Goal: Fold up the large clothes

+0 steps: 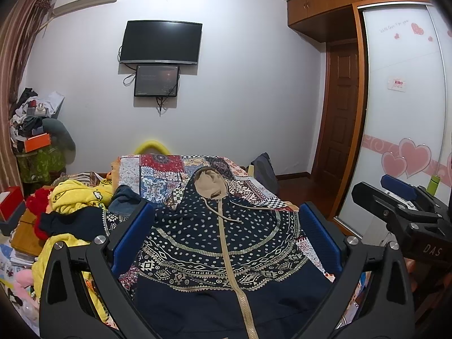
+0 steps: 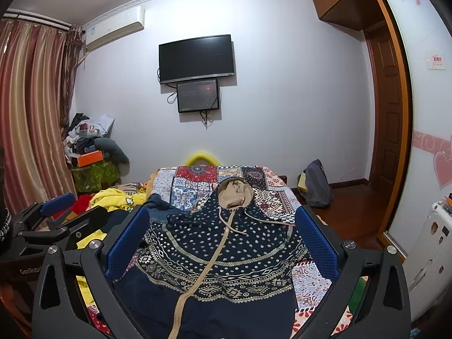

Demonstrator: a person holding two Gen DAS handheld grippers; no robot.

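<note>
Both your tongs, left tongs point(image 1: 226, 243) and right tongs point(image 2: 223, 243), hover spread apart over the navy patterned zip hoodie point(image 1: 220, 243) lying flat along the bed's point(image 1: 158, 175) near edge; nothing folded yet, grab a side next.

Navy patterned hoodie point(image 1: 223, 243), zipped, apparently flat

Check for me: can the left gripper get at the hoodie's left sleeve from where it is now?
Probably yes. The left gripper is open, holding nothing, above the hoodie. Its sleeve lies spread on the yellow blanket, nothing on top. The right gripper is well clear.
</note>
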